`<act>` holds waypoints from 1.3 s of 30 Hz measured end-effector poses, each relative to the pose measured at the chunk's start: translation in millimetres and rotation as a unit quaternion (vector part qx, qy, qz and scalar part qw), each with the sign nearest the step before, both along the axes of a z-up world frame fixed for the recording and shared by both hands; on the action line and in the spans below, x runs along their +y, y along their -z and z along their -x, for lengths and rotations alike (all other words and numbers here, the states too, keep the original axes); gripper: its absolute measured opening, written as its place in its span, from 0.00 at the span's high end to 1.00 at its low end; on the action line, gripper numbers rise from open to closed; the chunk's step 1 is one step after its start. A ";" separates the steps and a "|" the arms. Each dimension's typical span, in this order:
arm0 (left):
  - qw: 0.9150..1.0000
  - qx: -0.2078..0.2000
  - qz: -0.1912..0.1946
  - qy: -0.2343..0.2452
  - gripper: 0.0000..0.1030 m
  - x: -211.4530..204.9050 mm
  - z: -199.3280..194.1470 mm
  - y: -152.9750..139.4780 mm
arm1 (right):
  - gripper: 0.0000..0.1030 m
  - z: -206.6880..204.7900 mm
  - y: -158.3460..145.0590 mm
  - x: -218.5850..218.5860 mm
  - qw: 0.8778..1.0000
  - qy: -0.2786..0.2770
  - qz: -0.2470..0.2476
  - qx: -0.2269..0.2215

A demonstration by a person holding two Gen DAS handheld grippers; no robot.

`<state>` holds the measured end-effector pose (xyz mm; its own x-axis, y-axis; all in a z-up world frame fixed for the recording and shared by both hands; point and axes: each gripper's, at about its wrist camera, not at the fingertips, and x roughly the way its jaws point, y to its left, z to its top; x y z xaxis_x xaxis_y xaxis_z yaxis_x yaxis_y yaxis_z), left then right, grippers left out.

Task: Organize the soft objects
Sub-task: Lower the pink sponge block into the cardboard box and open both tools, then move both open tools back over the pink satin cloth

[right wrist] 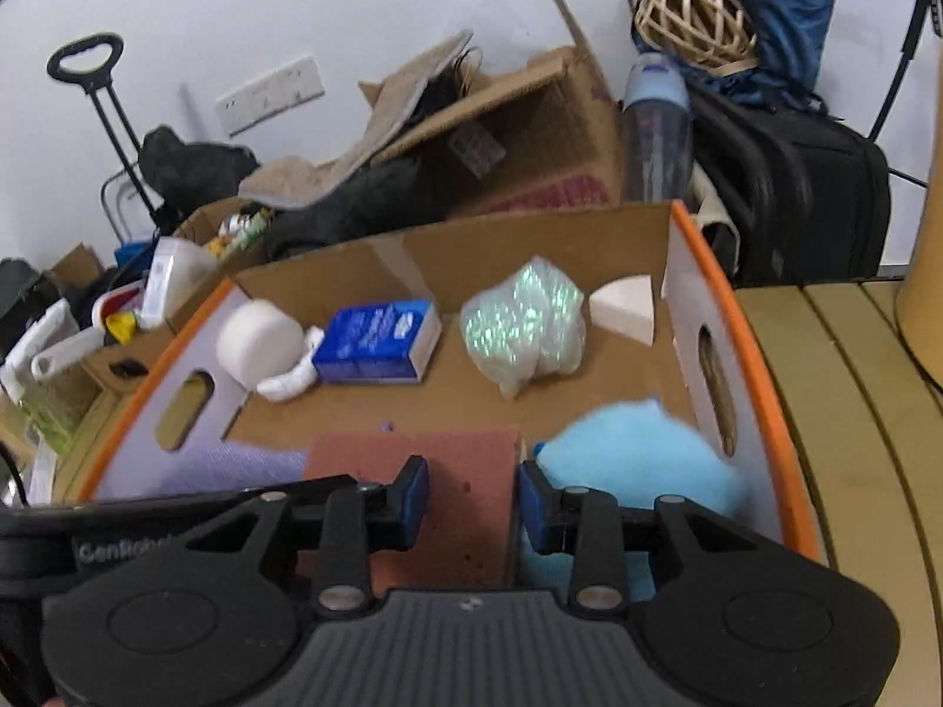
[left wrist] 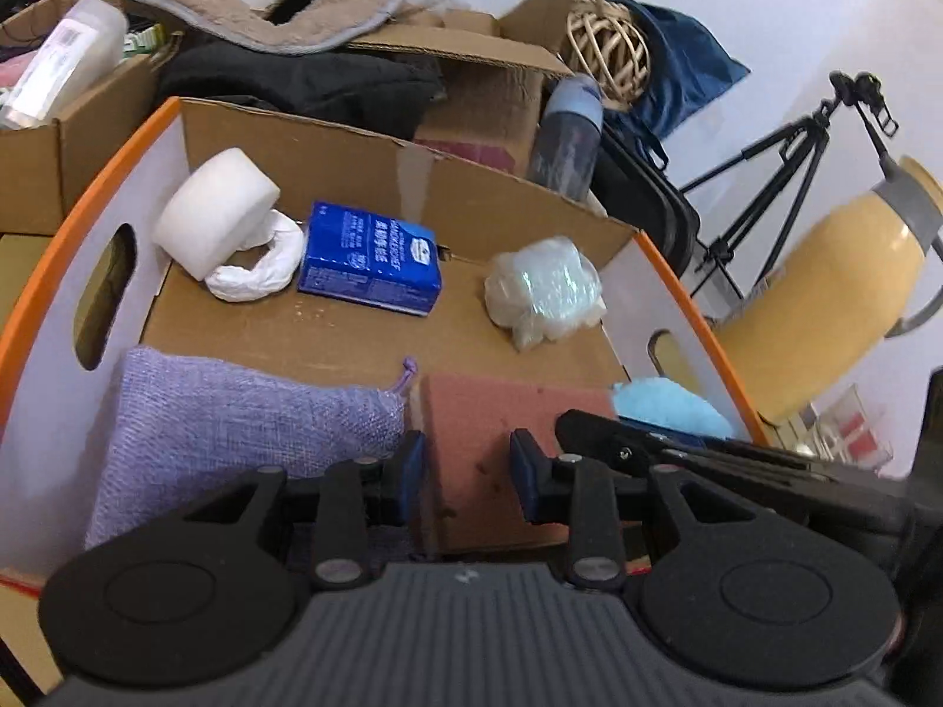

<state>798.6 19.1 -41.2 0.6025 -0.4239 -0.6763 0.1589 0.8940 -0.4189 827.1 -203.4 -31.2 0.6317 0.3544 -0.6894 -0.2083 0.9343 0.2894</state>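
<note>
While both tools, the left tool [left wrist: 467, 474] and right tool [right wrist: 474, 504], are hovering part-open and empty at lower centre, the orange-rimmed box [right wrist: 760, 365] is already holding the sponge [right wrist: 439, 471], purple pouch [left wrist: 236, 430], blue fluff [right wrist: 636, 459], tissue pack [left wrist: 370, 259] and foam roll [left wrist: 215, 212]; sorting is looking nearly finished.
</note>
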 end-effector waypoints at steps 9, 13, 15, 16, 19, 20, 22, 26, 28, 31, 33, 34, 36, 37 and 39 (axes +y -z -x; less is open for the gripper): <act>1.000 -0.002 0.002 0.004 0.51 3.4 6.9 -5.4 | 0.63 12.6 -12.8 -13.9 1.000 0.006 -0.015 0.010; 0.999 -0.041 -0.008 0.000 0.51 14.7 37.9 -50.5 | 0.59 39.0 -53.6 -16.8 0.999 0.004 -0.010 -0.032; 0.998 -0.065 -0.013 0.003 0.51 20.6 59.5 -78.6 | 0.57 54.5 -78.2 -20.9 0.999 0.001 -0.008 -0.054; 0.997 -0.079 -0.018 0.002 0.51 24.0 72.8 -93.9 | 0.55 66.6 -92.7 -22.8 0.998 0.000 -0.008 -0.067; 0.993 -0.116 -0.035 0.001 0.49 31.3 109.8 -132.7 | 0.51 100.1 -128.9 -29.7 0.995 -0.002 -0.005 -0.102; 0.991 -0.126 -0.040 0.001 0.48 33.9 121.9 -143.6 | 0.50 110.8 -139.0 -32.6 0.994 -0.004 -0.004 -0.112; 0.989 -0.142 -0.049 -0.003 0.47 37.2 144.5 -159.8 | 0.49 131.0 -154.8 -36.7 0.992 -0.004 -0.001 -0.128; 0.980 -0.180 -0.076 -0.020 0.44 41.3 199.9 -171.2 | 0.48 176.8 -162.0 -44.6 0.988 -0.002 -0.001 -0.152; 0.973 -0.211 -0.090 -0.022 0.42 43.4 240.7 -164.8 | 0.46 208.6 -154.6 -47.9 0.986 -0.009 -0.005 -0.165; 0.965 -0.242 -0.104 -0.022 0.40 44.5 295.9 -148.7 | 0.45 259.0 -134.1 -47.5 0.984 -0.024 0.008 -0.179; 0.960 -0.256 -0.113 -0.024 0.36 44.3 332.8 -135.9 | 0.45 295.1 -118.2 -44.4 0.981 -0.023 0.022 -0.193; 0.957 -0.263 -0.118 -0.027 0.35 44.6 349.3 -129.1 | 0.44 311.8 -110.1 -43.0 0.980 -0.026 0.023 -0.198; 0.953 -0.272 -0.130 -0.038 0.31 43.6 382.5 -114.9 | 0.42 346.4 -94.7 -41.3 0.979 -0.030 0.018 -0.202; 0.952 -0.271 -0.133 -0.043 0.31 43.8 399.5 -106.8 | 0.40 363.6 -86.4 -40.9 0.978 -0.031 0.014 -0.204; 0.955 -0.265 -0.126 -0.050 0.28 47.4 432.8 -89.7 | 0.36 397.2 -69.9 -40.1 0.979 -0.027 0.010 -0.202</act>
<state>365.8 66.5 48.6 0.9171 -0.2108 -0.3383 0.1973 0.9775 -0.0741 429.8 -243.5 38.7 0.8347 0.3841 -0.3946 -0.3518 0.9232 0.1545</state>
